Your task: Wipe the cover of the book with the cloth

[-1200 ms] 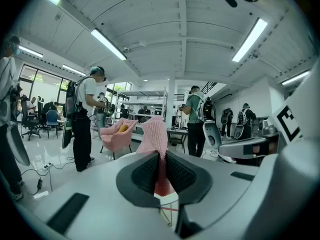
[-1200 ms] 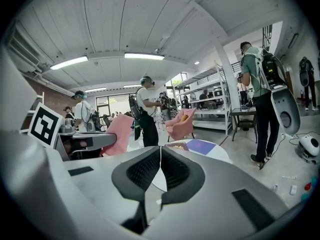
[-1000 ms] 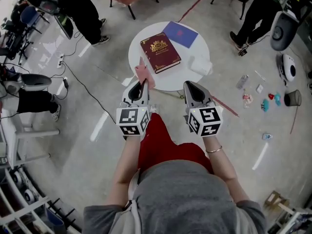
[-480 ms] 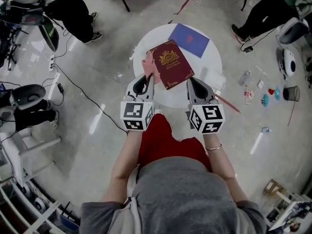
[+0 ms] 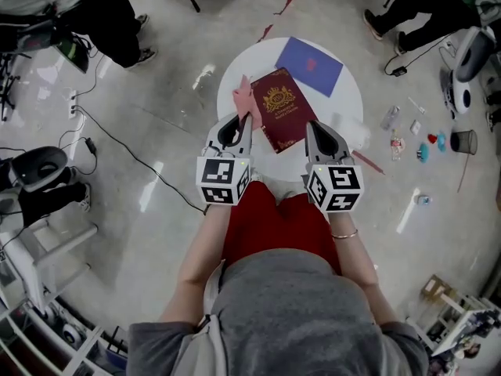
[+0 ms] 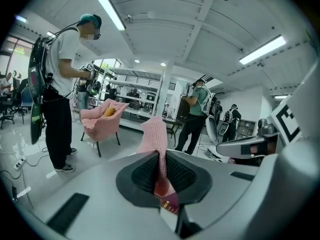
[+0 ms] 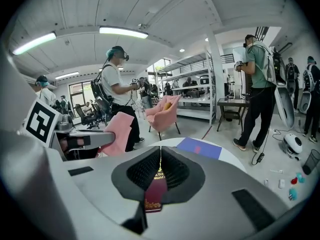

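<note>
Book (image 5: 283, 110), maroon with gold crest: pinched at near edge between jaws of right gripper (image 5: 315, 129), over round white table (image 5: 348, 92). Pink cloth (image 5: 244, 97): clamped between pressed-together jaws of left gripper (image 5: 239, 122), standing up past jaw tips, against left edge of book. Blue booklet (image 5: 311, 65): flat on table beyond book, apart from it. Compared with one second earlier: book then flat on table, ahead of both grippers, right jaws not on it; now turned and seated between both grippers. Cloth then near book's near left corner; now alongside left edge.
</note>
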The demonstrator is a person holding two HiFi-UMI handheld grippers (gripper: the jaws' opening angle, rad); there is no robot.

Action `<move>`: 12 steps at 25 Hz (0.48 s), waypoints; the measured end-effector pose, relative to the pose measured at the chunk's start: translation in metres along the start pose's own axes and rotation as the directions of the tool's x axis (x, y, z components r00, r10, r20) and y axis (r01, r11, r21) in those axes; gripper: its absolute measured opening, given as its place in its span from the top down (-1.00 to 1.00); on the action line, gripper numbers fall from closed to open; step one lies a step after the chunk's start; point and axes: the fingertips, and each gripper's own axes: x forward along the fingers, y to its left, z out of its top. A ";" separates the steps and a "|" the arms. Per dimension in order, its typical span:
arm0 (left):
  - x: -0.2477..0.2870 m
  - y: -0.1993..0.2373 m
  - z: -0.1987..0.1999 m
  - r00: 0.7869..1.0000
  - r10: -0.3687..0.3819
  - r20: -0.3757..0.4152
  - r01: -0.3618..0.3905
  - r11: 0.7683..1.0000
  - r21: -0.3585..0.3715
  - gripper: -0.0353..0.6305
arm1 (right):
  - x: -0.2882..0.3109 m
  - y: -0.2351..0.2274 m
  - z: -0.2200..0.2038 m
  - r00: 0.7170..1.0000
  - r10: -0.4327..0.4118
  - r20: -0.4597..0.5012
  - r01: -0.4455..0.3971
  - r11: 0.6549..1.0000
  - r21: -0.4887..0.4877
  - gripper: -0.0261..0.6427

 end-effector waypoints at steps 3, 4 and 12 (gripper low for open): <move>0.005 0.002 -0.006 1.000 0.003 -0.010 -0.003 1.000 -0.019 0.79 | 0.008 -0.001 -0.003 1.000 0.012 -0.020 -0.012 1.000 -0.016 0.83; 0.006 0.003 -0.007 1.000 0.008 -0.013 -0.008 1.000 -0.024 0.79 | 0.011 -0.002 -0.004 1.000 0.016 -0.025 -0.016 1.000 -0.021 0.83; 0.020 0.011 -0.014 0.996 0.085 -0.039 -0.087 0.995 -0.055 0.79 | 0.040 -0.019 -0.008 0.995 0.073 -0.069 -0.076 0.996 -0.042 0.83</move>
